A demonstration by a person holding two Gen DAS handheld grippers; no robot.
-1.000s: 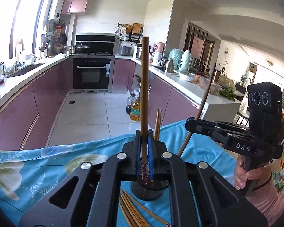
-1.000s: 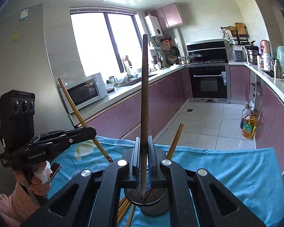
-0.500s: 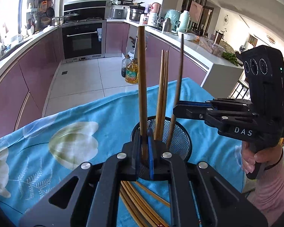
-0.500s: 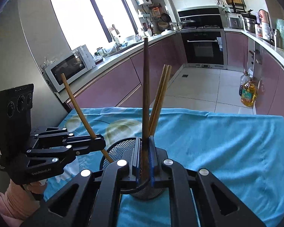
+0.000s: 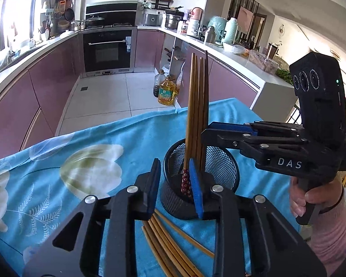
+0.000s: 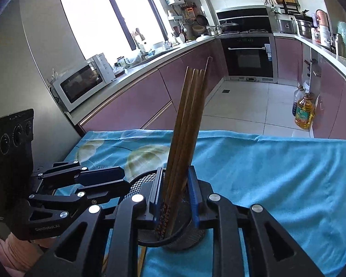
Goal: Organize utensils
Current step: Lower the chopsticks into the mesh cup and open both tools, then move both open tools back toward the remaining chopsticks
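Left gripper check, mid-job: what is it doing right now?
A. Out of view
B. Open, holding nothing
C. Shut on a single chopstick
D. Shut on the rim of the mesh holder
B: the left gripper has its jaws spread with nothing clamped between them, and the chopsticks stand loose in the mesh holder.

"DAS" in white caps on side of right gripper [image 5: 210, 136] body, seen in left wrist view. "GenRobot.AI" on left gripper [image 6: 124, 180] body in right wrist view. Oil bottle [image 5: 166, 92] label unreadable.
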